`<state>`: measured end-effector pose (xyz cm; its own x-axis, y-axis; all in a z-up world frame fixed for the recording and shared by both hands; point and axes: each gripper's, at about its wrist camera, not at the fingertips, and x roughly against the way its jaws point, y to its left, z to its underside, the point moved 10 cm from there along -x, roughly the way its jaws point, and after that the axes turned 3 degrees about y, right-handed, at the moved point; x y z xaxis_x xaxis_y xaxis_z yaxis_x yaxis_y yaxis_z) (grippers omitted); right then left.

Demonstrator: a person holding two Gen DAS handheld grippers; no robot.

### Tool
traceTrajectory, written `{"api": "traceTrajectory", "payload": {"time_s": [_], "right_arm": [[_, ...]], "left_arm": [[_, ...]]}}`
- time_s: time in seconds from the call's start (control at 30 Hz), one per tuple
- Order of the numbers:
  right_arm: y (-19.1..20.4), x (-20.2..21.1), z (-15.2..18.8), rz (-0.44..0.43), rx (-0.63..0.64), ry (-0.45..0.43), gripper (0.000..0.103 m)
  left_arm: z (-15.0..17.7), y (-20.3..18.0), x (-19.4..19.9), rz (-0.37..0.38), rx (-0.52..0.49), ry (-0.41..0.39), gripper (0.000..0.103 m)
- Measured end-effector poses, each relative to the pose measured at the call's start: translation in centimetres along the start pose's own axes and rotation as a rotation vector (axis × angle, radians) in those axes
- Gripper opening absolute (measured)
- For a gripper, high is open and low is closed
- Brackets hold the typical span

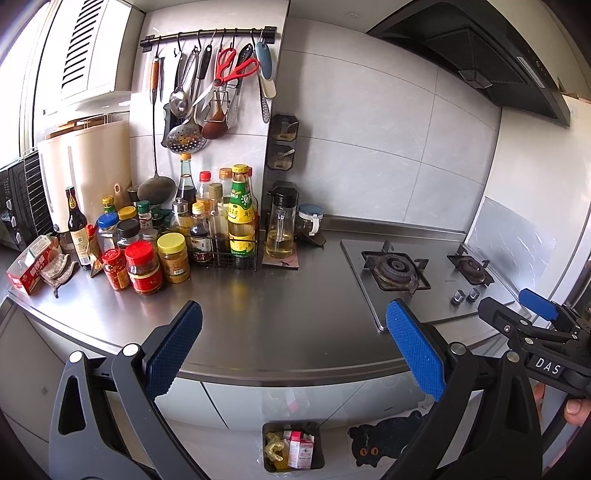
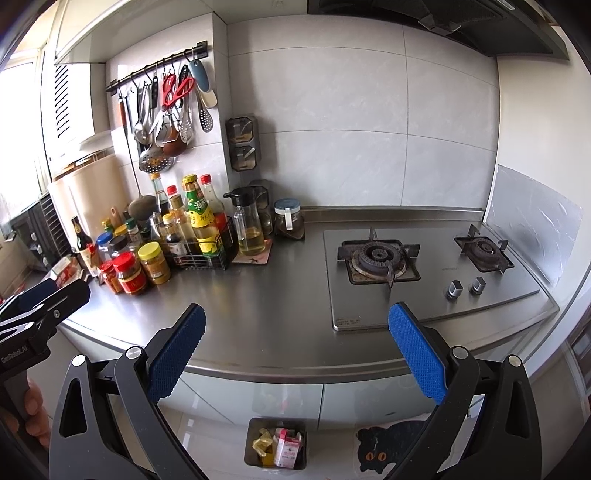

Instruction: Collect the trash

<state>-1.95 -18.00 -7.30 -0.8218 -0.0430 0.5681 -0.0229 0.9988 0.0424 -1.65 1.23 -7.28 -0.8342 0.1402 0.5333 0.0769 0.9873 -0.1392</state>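
A small grey trash bin [image 1: 269, 465] stands on the floor below the counter edge; it also shows in the right wrist view [image 2: 251, 454]. In it lie a pink-and-white carton [image 1: 300, 448] [image 2: 288, 452] and crumpled yellow wrapping [image 1: 274, 445] [image 2: 261, 441]. My left gripper [image 1: 293, 317] is open and empty above the counter's front edge. My right gripper [image 2: 296, 317] is open and empty too, beside the left one, and shows at the right of the left wrist view [image 1: 517, 299]. A red-and-white box [image 1: 31, 267] lies at the counter's far left.
A steel counter [image 1: 280, 302] carries many sauce bottles and jars [image 1: 155, 254] at the left, an oil dispenser [image 1: 280, 225] and a gas hob [image 1: 424, 273] at the right. Utensils hang on a wall rail [image 1: 207, 35]. A black cat mat [image 2: 391, 446] lies on the floor.
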Motion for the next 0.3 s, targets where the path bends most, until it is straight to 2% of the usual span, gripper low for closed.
{"api": "traceTrajectory", "payload": {"time_s": [0.3], "right_arm": [[0.55,-0.07,-0.11,-0.004,0.007,0.002,0.1]], "left_arm": [[0.15,0.16,-0.28,-0.006,0.0,0.019,0.095]]}}
